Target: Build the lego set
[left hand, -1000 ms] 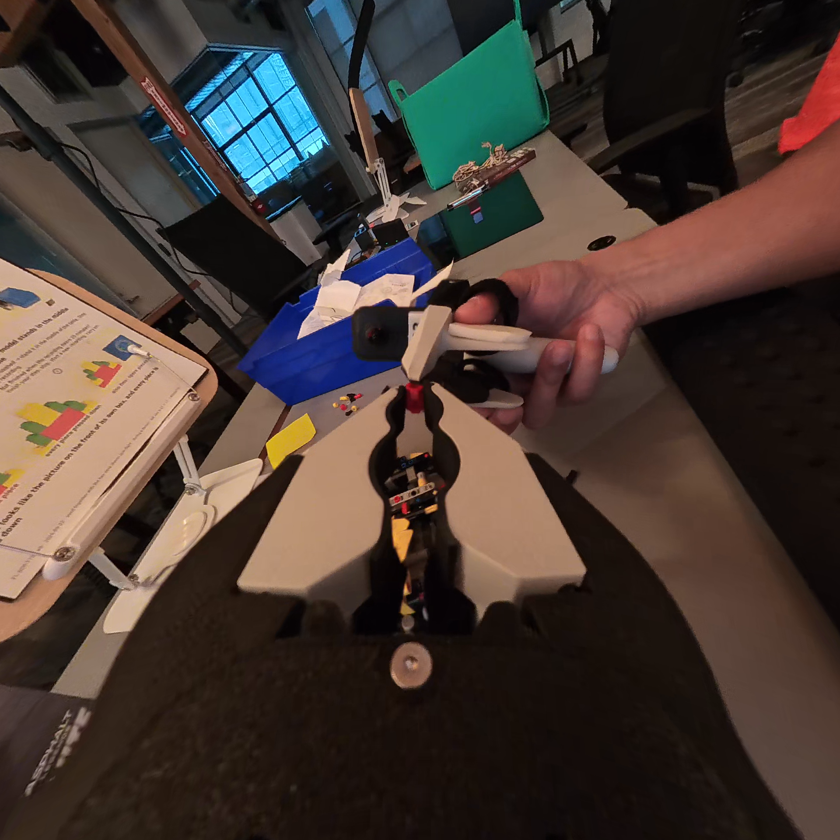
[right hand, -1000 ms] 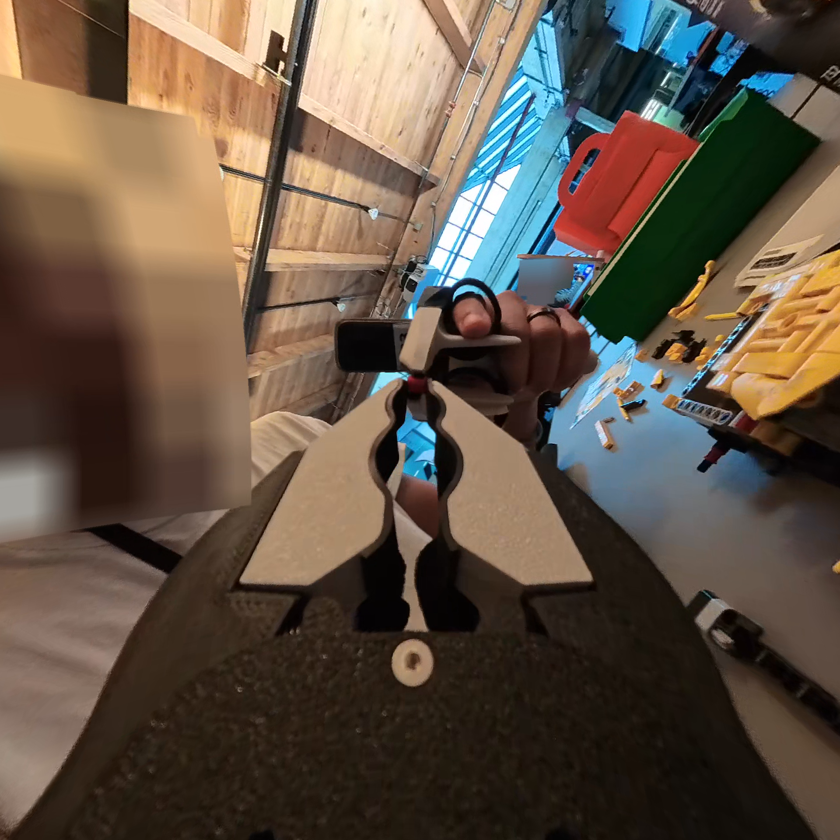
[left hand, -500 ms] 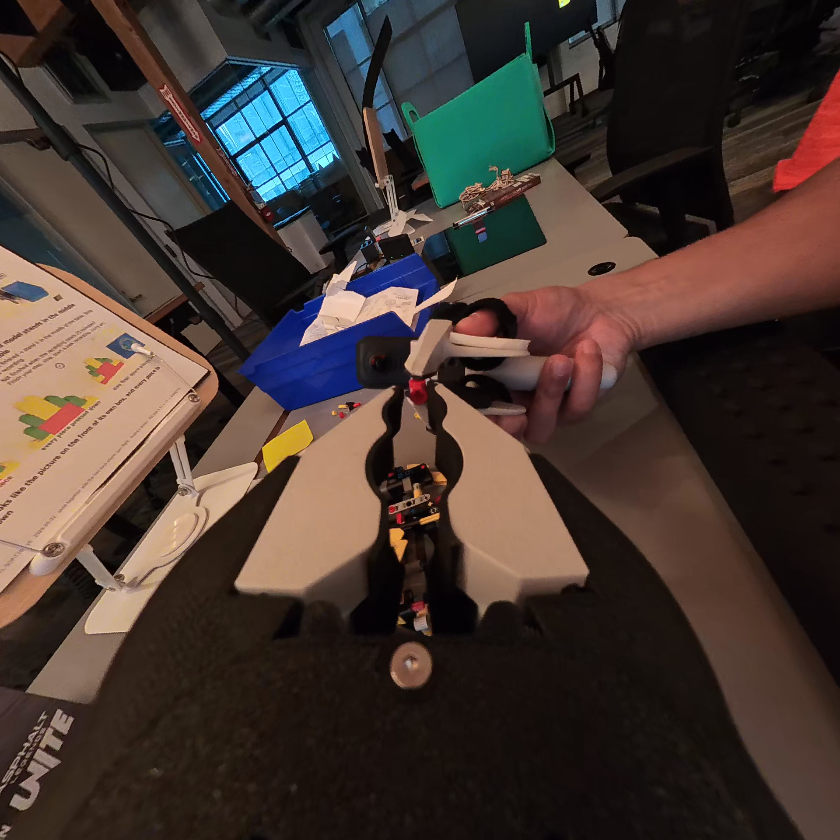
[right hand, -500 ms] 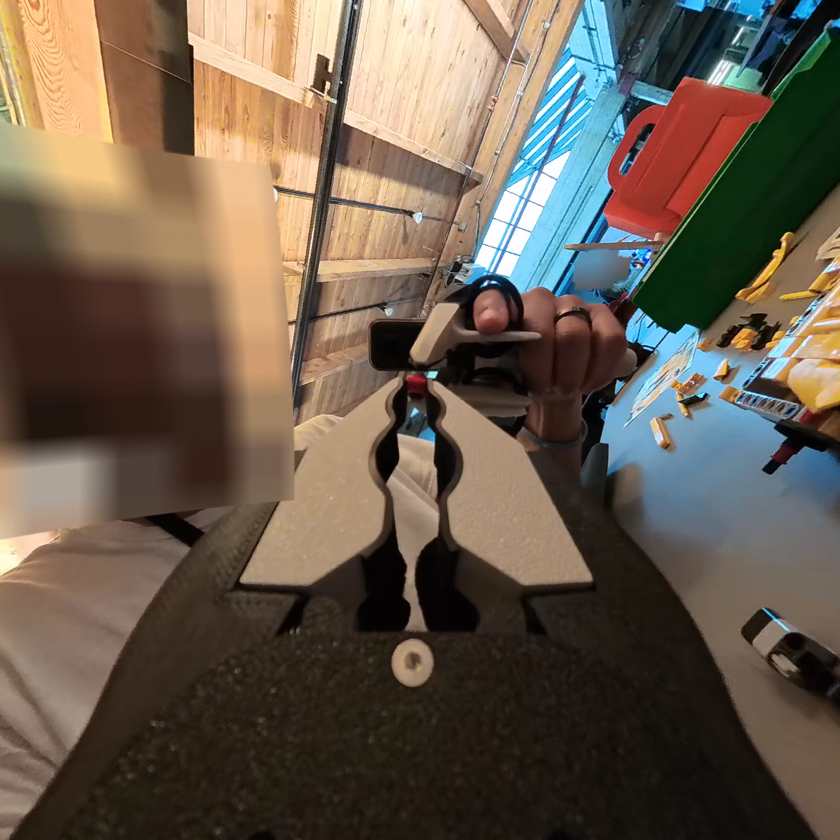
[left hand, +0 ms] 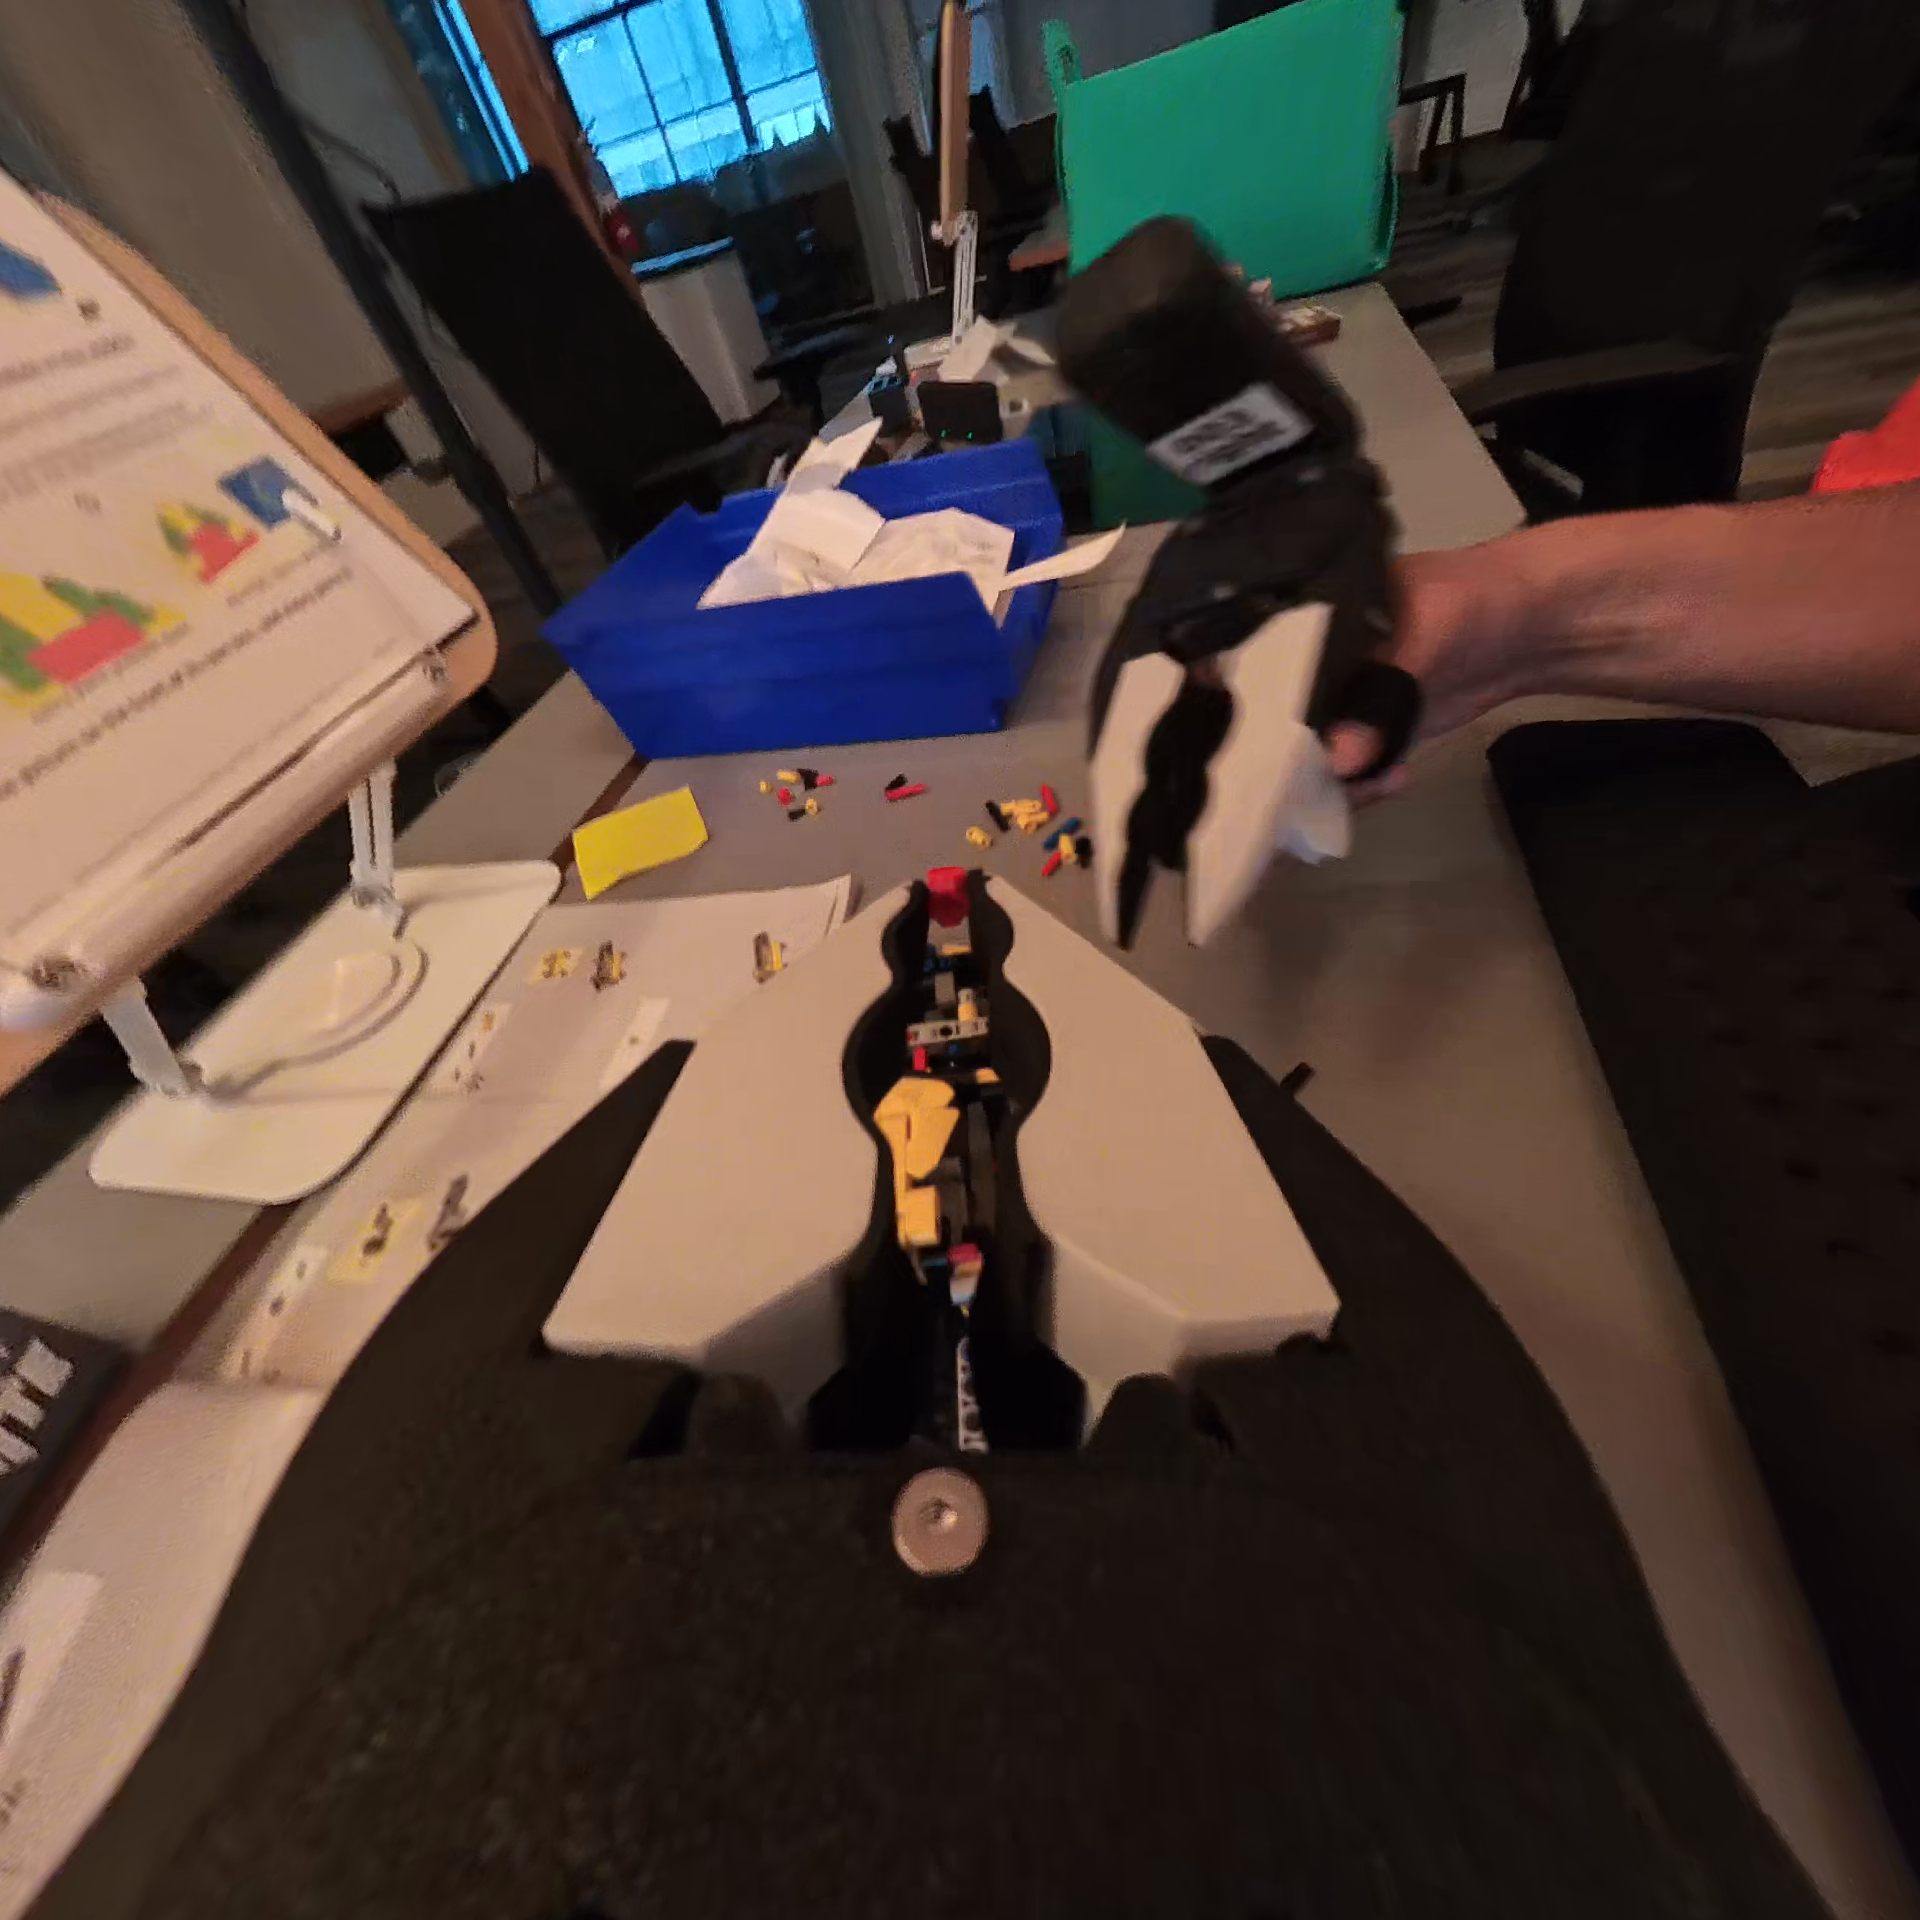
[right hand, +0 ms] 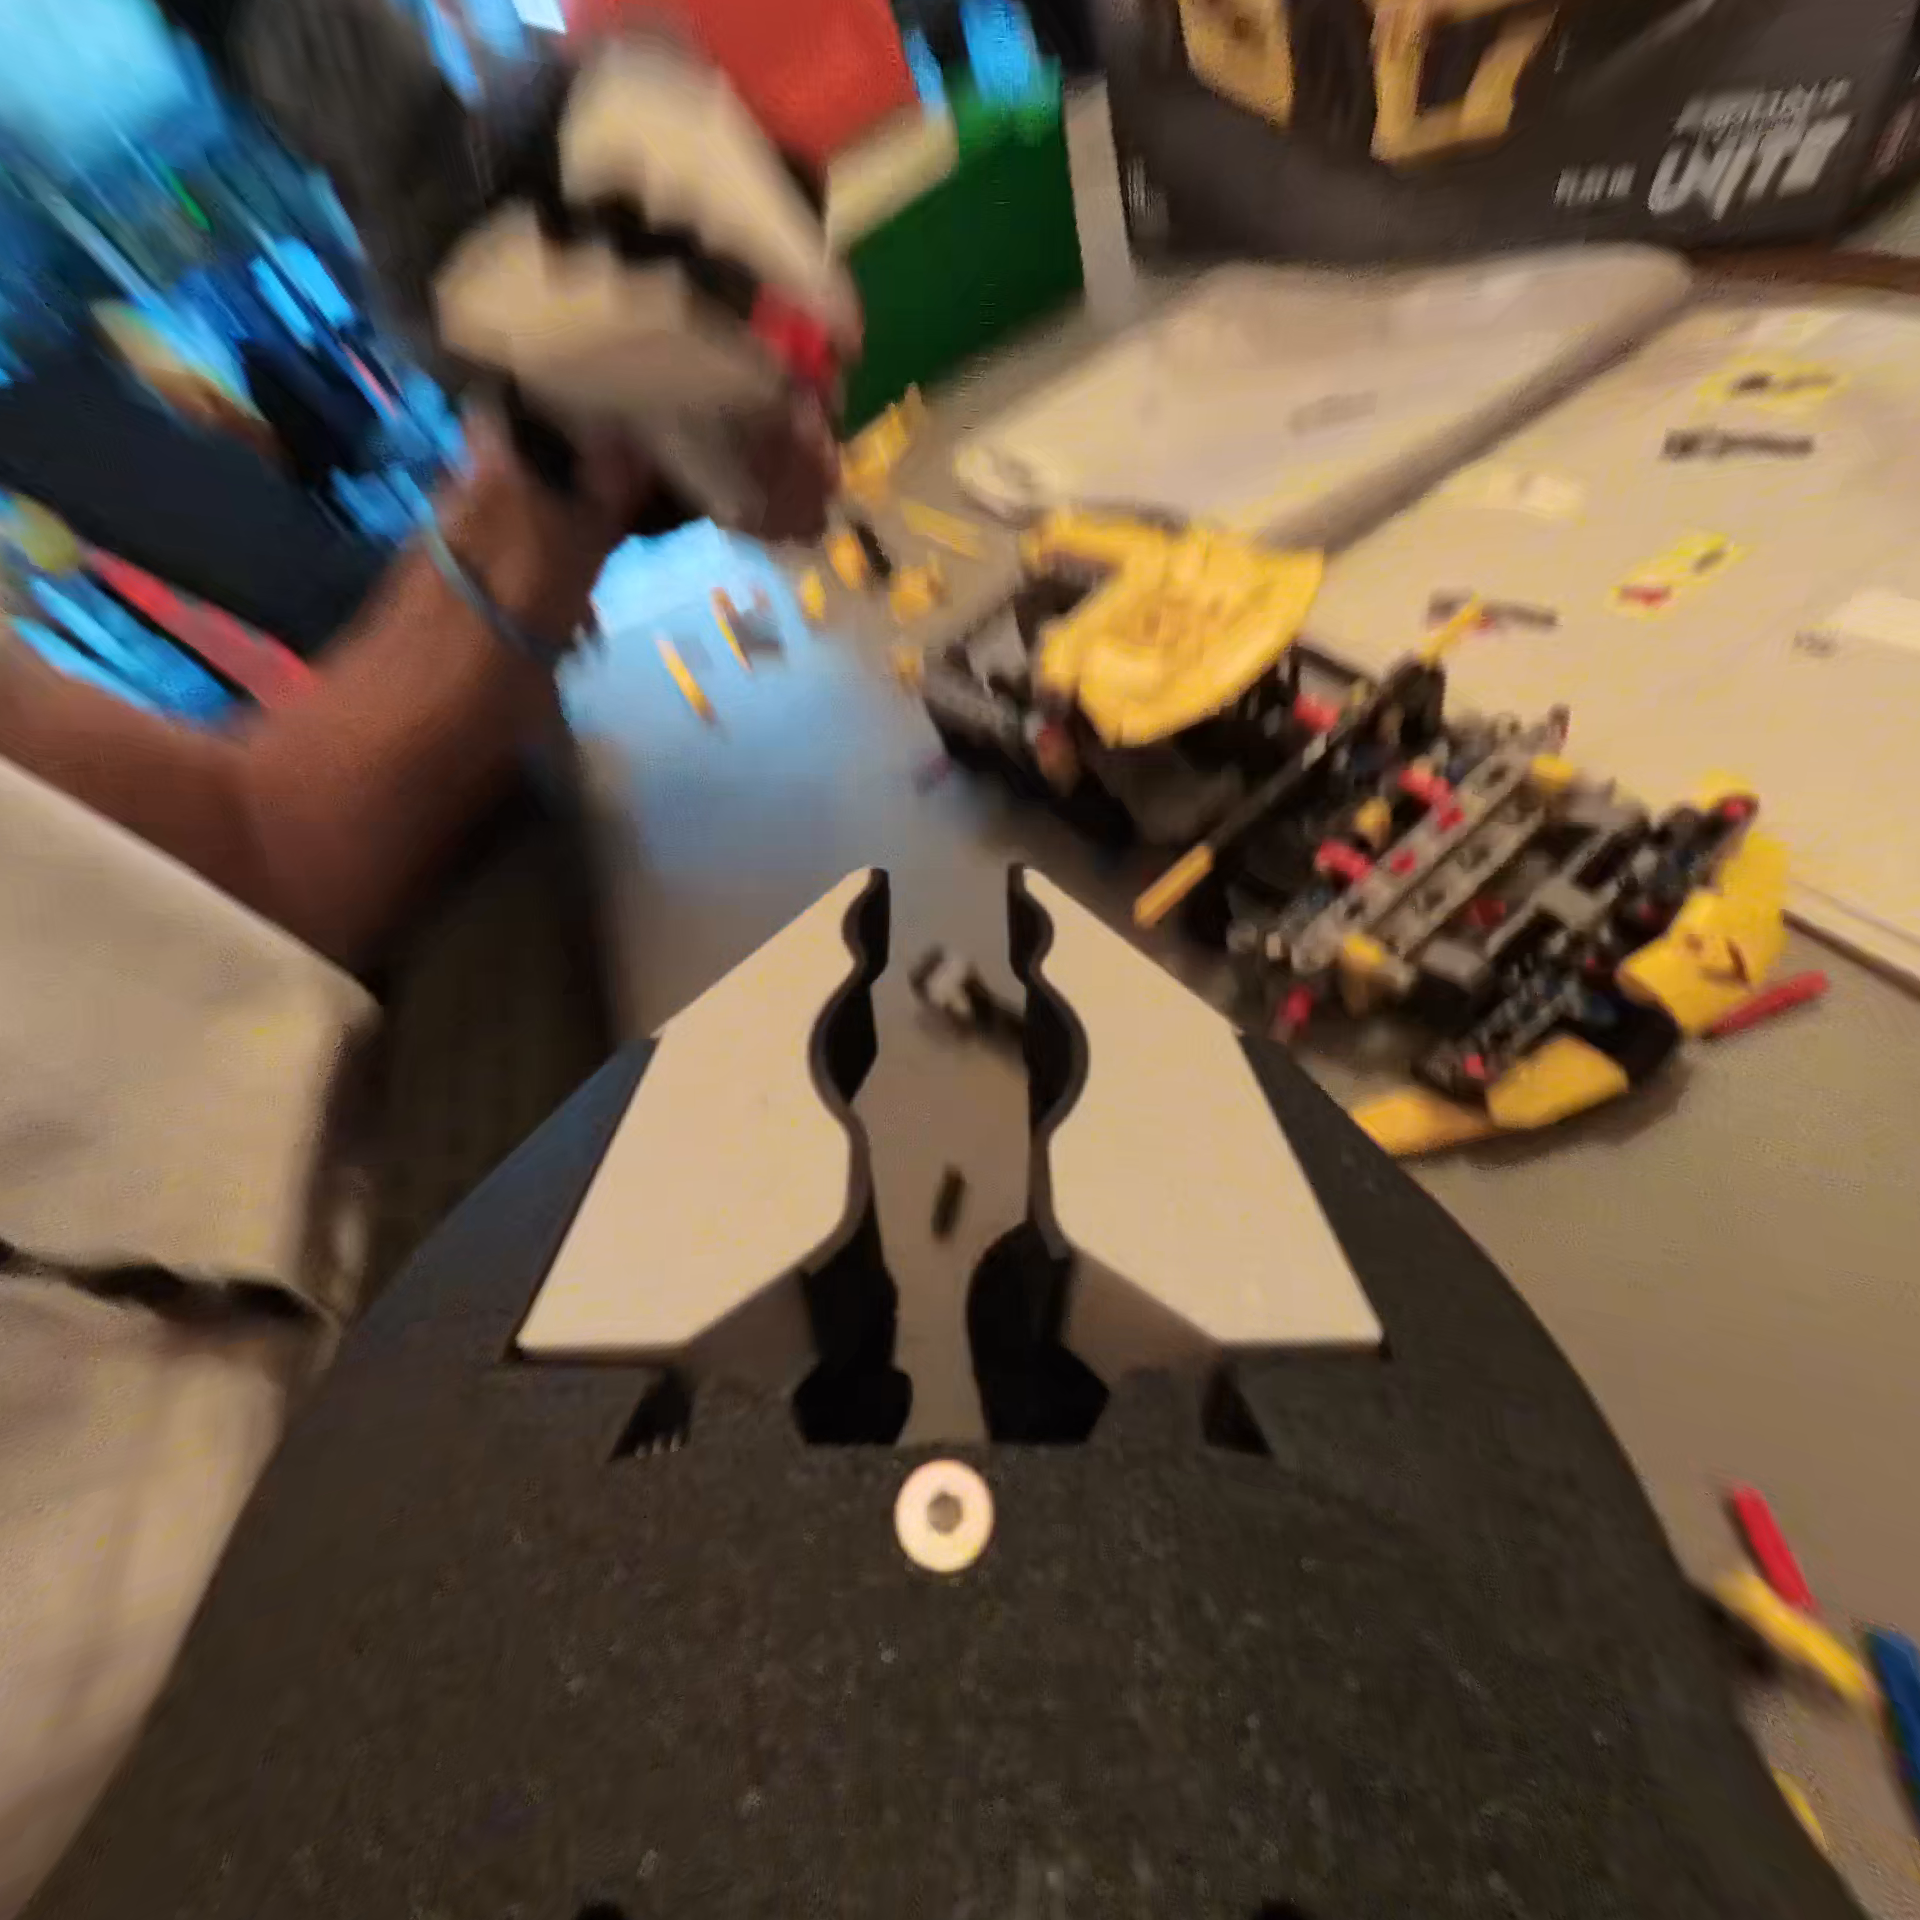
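My left gripper (left hand: 943,902) is shut on a small red lego piece (left hand: 943,894) at its fingertips, held above the table. The yellow and black lego model (left hand: 925,1153) shows through the gap between its fingers, below. My right gripper (right hand: 948,883) is open and empty, low over the table, with a small black and white piece (right hand: 951,982) lying beyond its tips. The model (right hand: 1351,831) lies to its right. In the left wrist view the right gripper (left hand: 1153,935) points down, right of the red piece. The left gripper (right hand: 665,260) is blurred at the upper left.
A blue bin (left hand: 810,644) with papers stands behind several loose small pieces (left hand: 1023,816) and a yellow panel (left hand: 639,840). An instruction stand (left hand: 156,623) is at left, with instruction sheets (left hand: 665,956) on the table. A dark box (right hand: 1507,104) and a green bag (right hand: 956,260) stand behind the model. Tip to tip, the grippers are about 9 cm apart.
The grippers met tip to tip at the red piece. The right gripper has opened, pulled away and swung down toward the table. The left keeps the red piece and tilts down.
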`<state>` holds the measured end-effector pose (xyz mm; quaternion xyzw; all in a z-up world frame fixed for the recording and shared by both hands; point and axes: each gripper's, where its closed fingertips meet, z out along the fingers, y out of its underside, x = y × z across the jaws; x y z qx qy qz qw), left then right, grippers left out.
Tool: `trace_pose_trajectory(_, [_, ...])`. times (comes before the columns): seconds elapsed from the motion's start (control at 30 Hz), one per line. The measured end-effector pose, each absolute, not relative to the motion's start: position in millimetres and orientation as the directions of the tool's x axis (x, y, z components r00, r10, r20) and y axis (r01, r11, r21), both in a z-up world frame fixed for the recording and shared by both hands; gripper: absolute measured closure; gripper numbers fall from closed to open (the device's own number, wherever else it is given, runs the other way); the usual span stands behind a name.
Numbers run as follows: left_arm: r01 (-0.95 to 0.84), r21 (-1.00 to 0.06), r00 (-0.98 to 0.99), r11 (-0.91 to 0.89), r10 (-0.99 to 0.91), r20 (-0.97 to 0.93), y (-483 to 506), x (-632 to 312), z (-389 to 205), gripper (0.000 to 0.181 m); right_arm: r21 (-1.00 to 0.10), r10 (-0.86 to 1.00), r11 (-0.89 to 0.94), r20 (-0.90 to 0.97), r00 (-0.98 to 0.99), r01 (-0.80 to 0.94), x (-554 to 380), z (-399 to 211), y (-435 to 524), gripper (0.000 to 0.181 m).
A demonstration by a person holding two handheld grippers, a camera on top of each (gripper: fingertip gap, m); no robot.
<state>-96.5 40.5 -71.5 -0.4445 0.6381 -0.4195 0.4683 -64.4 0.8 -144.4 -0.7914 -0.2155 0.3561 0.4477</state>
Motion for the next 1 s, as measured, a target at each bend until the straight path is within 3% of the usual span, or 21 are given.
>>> trace_pose_trajectory(0.1, [-0.243, -0.945, -0.168, 0.217, -0.969, -0.180, 48.0, -97.5, -86.7, 0.174, -0.761, 0.657, -0.567, -0.186, 0.731, 0.316, -66.0, -198.0, -30.5, 0.156])
trace_pose_trajectory(0.2, [-0.304, -0.928, -0.191, 0.215, -0.968, -0.161, 46.5, -96.7, -101.1, 0.174, -0.678, 0.651, -0.566, -0.019, 0.759, 0.469, -66.2, -228.2, -45.8, 0.156])
trace_pose_trajectory(0.53, [-0.454, -0.859, -0.339, 0.236, -0.937, -0.078, 14.9, -92.6, -144.8, 0.174, -0.658, 0.606, -0.564, 0.081, 0.791, 0.499, -61.4, -232.9, -46.7, 0.177])
trace_pose_trajectory(0.77, [-0.451, -0.862, -0.334, 0.231, -0.939, -0.077, 15.4, -92.3, -143.3, 0.174, -0.663, 0.644, -0.555, 0.040, 0.764, 0.503, -54.8, -212.4, -49.9, 0.178])
trace_pose_trajectory(0.8, [-0.450, -0.863, -0.325, 0.227, -0.942, -0.079, 17.7, -92.4, -142.2, 0.174, -0.597, 0.669, -0.568, 0.066, 0.740, 0.567, -44.2, -212.9, -56.7, 0.178])
trace_pose_trajectory(0.9, [-0.440, -0.871, -0.306, 0.220, -0.948, -0.085, 22.7, -92.9, -138.4, 0.174, -0.264, 0.722, -0.635, 0.129, 0.679, 0.726, 11.8, -211.9, -85.6, 0.178])
trace_pose_trajectory(1.0, [-0.437, -0.875, -0.278, 0.207, -0.957, -0.088, 31.0, -94.9, -136.2, 0.175, 0.051, 0.629, -0.775, -0.024, 0.777, 0.630, 66.3, -201.9, -131.1, 0.178])
